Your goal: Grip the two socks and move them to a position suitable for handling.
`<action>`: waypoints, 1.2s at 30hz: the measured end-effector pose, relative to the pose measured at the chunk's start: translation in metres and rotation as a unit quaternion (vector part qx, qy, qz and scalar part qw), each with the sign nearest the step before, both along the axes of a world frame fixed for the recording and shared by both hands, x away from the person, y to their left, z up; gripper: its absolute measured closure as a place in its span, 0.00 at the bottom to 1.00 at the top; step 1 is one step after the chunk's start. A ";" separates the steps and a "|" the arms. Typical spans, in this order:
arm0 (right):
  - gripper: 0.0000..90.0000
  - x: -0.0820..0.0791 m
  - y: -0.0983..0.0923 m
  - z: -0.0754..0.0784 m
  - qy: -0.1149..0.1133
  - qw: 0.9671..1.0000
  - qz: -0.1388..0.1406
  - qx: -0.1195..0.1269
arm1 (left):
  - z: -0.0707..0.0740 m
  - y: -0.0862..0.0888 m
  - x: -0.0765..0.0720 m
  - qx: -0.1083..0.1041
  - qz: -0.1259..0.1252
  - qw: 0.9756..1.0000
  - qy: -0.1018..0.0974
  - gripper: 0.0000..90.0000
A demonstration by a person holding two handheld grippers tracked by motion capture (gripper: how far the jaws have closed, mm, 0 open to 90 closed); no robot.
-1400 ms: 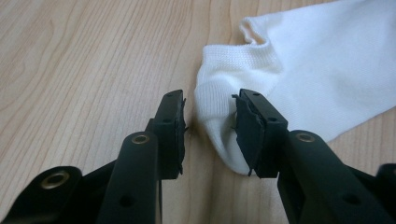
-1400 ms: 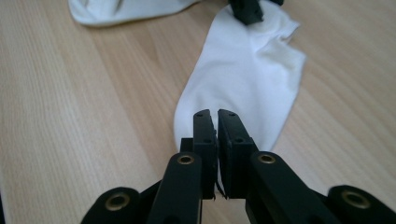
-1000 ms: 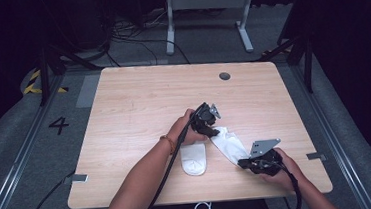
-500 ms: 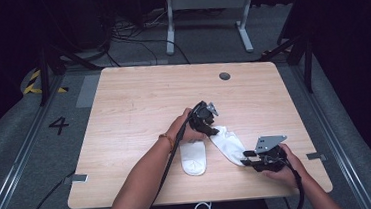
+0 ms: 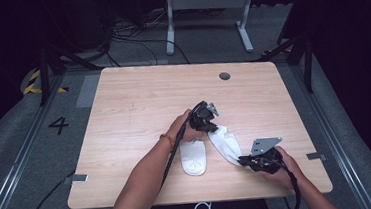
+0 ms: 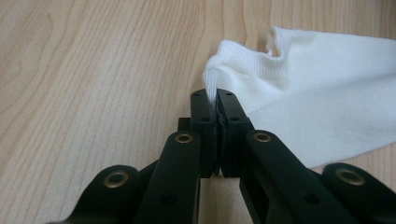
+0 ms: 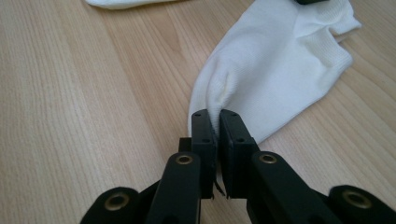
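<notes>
While the wooden counter [image 5: 139,113] carries only two white socks near its front edge, most of its surface lies bare, so there is plenty of room toward the far side and toward the left. One sock [image 5: 193,156] lies flat and untouched just beside the person's left forearm. The other sock [image 5: 225,144] lies stretched between the two tools, and this is the one in work.

Both tools have just been closing, and each now has cloth between its jaws. The left tool [image 6: 216,100] is pinched on a corner of the sock's ribbed opening; the jaws stand almost together with only thin fabric between. The right tool [image 7: 214,119] is pinched on the opposite, rounded end, where the fabric bunches into a small fold.

I judge that the sock is now secured at both ends, so it can be lifted, pulled straight or carried. The right hand [image 5: 278,167] works close to the front edge of the counter, so a move away from that edge seems safer
</notes>
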State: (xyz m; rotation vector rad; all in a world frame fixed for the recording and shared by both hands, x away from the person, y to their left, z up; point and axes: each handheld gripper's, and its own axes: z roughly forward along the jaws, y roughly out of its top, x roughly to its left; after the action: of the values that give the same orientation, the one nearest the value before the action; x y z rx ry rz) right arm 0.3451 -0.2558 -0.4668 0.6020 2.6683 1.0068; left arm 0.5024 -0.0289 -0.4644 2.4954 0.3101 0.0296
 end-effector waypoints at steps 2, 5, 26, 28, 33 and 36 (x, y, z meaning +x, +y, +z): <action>0.96 -0.001 0.001 0.002 -0.001 1.000 0.002 0.004 | 0.001 0.000 0.000 0.008 -0.001 1.000 -0.002 0.97; 0.96 -0.003 0.006 0.007 -0.012 1.000 0.005 0.011 | 0.004 0.001 0.001 0.013 -0.002 1.000 -0.003 0.97; 0.96 -0.012 0.078 0.031 -0.028 0.997 0.058 0.053 | 0.032 0.056 -0.006 0.019 -0.001 1.000 -0.006 0.97; 0.96 -0.011 0.085 0.030 -0.029 0.996 0.061 0.052 | 0.032 0.064 -0.006 0.015 0.004 1.000 -0.006 0.97; 0.96 -0.009 0.103 0.026 -0.026 0.996 0.070 0.047 | 0.028 0.077 -0.006 0.032 0.014 0.999 -0.009 0.97; 0.96 -0.007 0.112 0.023 -0.023 0.996 0.074 0.043 | 0.027 0.078 -0.006 0.036 0.014 0.999 -0.011 0.97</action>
State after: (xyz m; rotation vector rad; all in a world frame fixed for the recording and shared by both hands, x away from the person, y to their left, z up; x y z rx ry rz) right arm 0.3379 -0.1437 -0.4437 0.3961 2.6718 1.1650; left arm 0.4962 0.0486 -0.4370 2.5608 0.3399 0.0810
